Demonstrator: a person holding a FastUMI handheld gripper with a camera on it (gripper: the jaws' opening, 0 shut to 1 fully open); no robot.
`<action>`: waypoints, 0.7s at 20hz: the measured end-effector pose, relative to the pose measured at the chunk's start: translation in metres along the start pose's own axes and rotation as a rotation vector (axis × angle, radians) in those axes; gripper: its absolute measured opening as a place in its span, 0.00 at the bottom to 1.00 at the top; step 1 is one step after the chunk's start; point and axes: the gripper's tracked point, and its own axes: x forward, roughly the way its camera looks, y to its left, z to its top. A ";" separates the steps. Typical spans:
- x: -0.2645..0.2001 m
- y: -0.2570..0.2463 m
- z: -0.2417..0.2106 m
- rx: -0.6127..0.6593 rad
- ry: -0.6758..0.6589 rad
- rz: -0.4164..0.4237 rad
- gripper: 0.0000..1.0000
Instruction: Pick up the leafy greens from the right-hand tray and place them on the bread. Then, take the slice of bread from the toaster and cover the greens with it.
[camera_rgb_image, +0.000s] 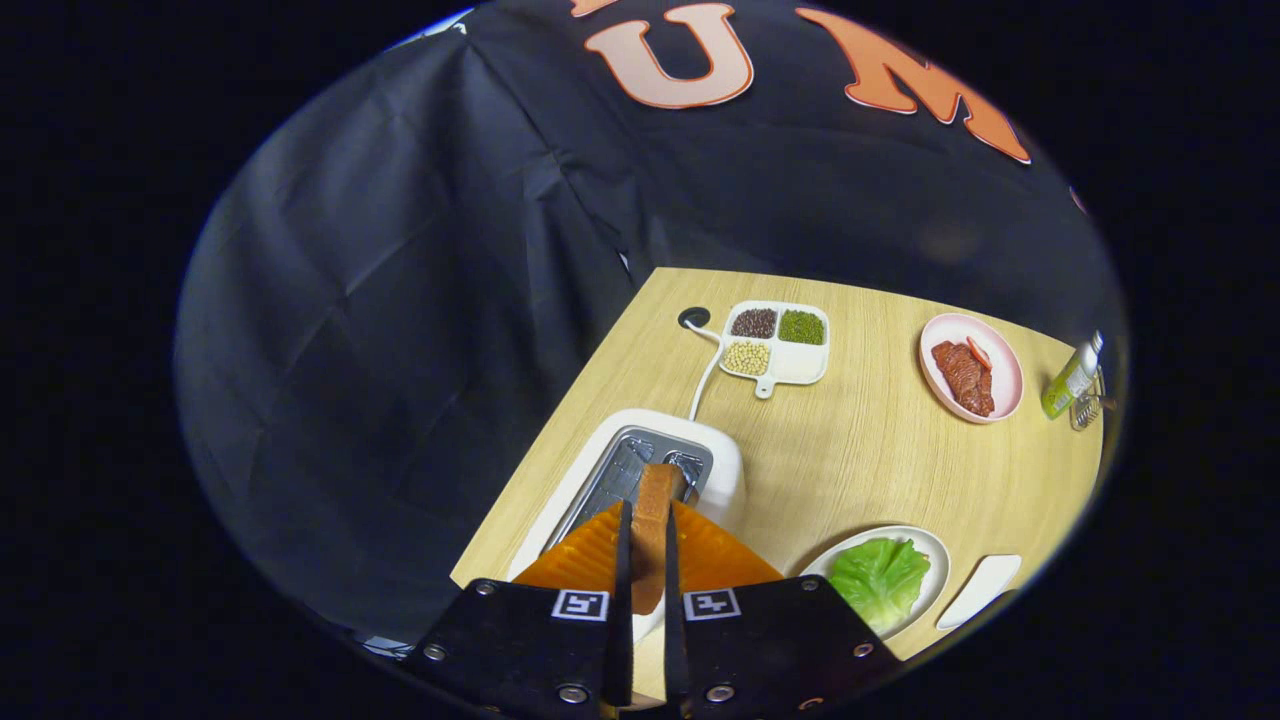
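Clamping one bread slice (652, 520) above the single toaster (640, 470), the gripper (648, 560) is closed; one lettuce leaf (878, 575) lies plated nearby.

Fisheye camera riding on the hand-held gripper (647, 560), high over the near end of the surface (860, 460), looking down and forward.

It faces along the two fingers, which press on a bread slice (652, 530) close to the lens. The toaster (640, 470) lies just below and ahead. Beyond the fingers the surface stretches away, tilted, to a divided tray (777, 342) and a pink plate (972, 367) well off, with the booth's black cloth wall behind.
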 end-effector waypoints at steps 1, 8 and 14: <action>-0.008 0.000 0.001 0.005 -0.022 0.012 0.13; -0.060 -0.022 0.003 0.054 -0.138 0.078 0.13; -0.080 -0.075 -0.019 0.137 -0.156 0.063 0.13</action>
